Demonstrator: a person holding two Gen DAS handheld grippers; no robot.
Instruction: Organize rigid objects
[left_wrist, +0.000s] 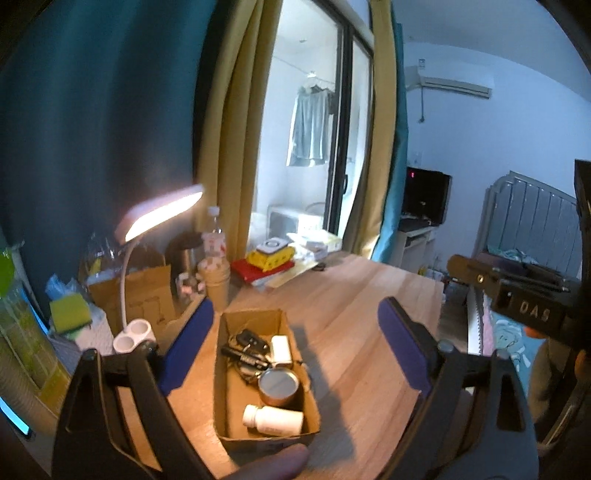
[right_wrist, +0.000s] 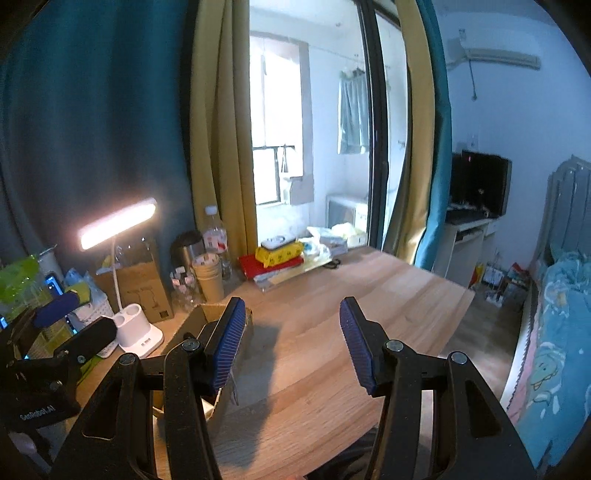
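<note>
I have the left hand-held gripper (left_wrist: 295, 343) spread wide, its blue pads either side of the cardboard box (left_wrist: 264, 376) in the lower centre of the left wrist view, with nothing pinched between them. The right hand-held gripper (right_wrist: 291, 343) stands partly apart and also carries nothing; in its own view it sits in the lower middle, above bare wood, with the box corner behind its left finger.

The box rests on the counter (left_wrist: 354, 295) and already seems to hold everything I can find to sort, so I judge the packing close to finished and this step a retreat. To do it well I would lift both tools straight clear of the box walls, keeping the left pads from clipping the cardboard, and hold the right one away from the lamp (right_wrist: 118, 221) at the left of its frame.

Counting inside the box, from the near end to the far end:
- one white pill bottle (left_wrist: 273, 419), lying on its side
- one round metal tin (left_wrist: 279, 386), upright
- one small white block (left_wrist: 281, 349), perhaps a charger
- one black marker (left_wrist: 245, 358)
- one dark bundle of keys or a fob (left_wrist: 251, 338); I cannot separate its parts

A fingertip (left_wrist: 273, 461) shows at the bottom edge of the left view.
</note>
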